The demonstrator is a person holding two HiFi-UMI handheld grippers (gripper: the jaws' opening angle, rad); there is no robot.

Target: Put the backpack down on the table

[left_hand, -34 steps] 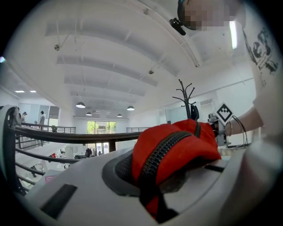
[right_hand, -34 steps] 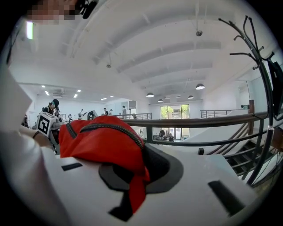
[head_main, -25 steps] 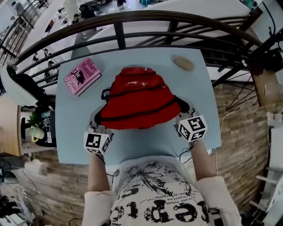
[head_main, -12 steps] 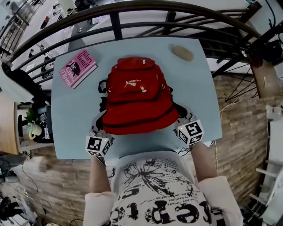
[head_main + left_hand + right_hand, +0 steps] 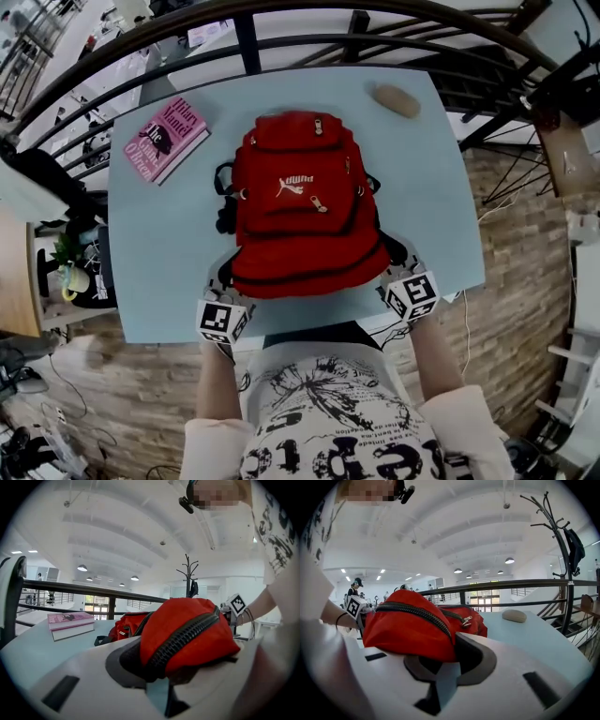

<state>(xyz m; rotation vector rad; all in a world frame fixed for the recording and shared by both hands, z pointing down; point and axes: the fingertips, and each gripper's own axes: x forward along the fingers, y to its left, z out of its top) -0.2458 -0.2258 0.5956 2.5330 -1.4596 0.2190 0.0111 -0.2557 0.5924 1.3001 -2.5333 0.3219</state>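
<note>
The red backpack (image 5: pixel 305 206) with black zips lies front side up on the light blue table (image 5: pixel 159 244), its top toward the railing. My left gripper (image 5: pixel 225 277) is shut on its near left corner, where red fabric (image 5: pixel 187 634) bunches over the pinched jaws of the left gripper (image 5: pixel 157 681). My right gripper (image 5: pixel 398 258) is shut on the near right corner, where the zipped fabric (image 5: pixel 408 625) drapes over the right gripper (image 5: pixel 445 674). Both marker cubes sit at the table's near edge.
A pink book (image 5: pixel 167 139) lies at the table's far left corner. A tan oval stone (image 5: pixel 396 99) rests at the far right. A dark metal railing (image 5: pixel 244 42) runs just behind the table, and a coat stand (image 5: pixel 567 550) rises to the right.
The backpack has come down from a bunched, held-up shape to lying stretched out flat on the table. Both grippers sank and drew back toward the near edge, still holding it.
</note>
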